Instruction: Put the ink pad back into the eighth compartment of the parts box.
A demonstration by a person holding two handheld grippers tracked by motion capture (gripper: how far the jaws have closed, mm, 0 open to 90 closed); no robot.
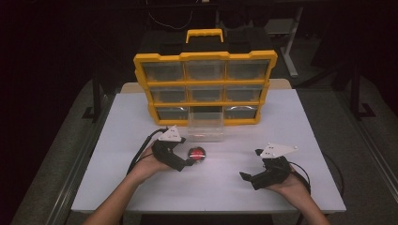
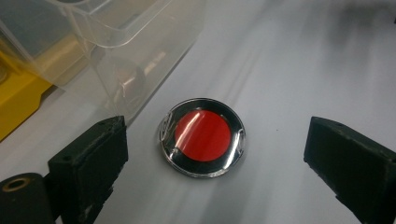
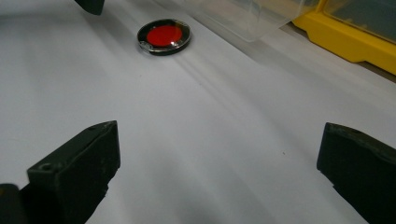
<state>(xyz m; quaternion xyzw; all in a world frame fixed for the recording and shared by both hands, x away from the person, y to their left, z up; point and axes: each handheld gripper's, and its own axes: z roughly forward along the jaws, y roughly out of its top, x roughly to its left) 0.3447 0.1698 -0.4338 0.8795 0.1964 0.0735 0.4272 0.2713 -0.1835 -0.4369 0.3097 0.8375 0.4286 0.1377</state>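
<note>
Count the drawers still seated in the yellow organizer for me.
8. Top row holds three, middle row three, bottom row two, at left and right. The ninth, a clear drawer, sits pulled out on the table beside the red disc.

Yellow drawer organizer (image 1: pixel 205 88), white table (image 1: pixel 281 122)

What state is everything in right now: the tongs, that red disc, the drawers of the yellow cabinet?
Left tongs: open, jaws either side of the disc, not touching it.
Right tongs: open, holding nothing, over bare table.
Red disc: lying flat on the table, free.
Clear drawer: pulled out of the cabinet, standing on the table in front of it.
Yellow cabinet: upright, bottom middle slot vacant, other drawers pushed in.
</note>
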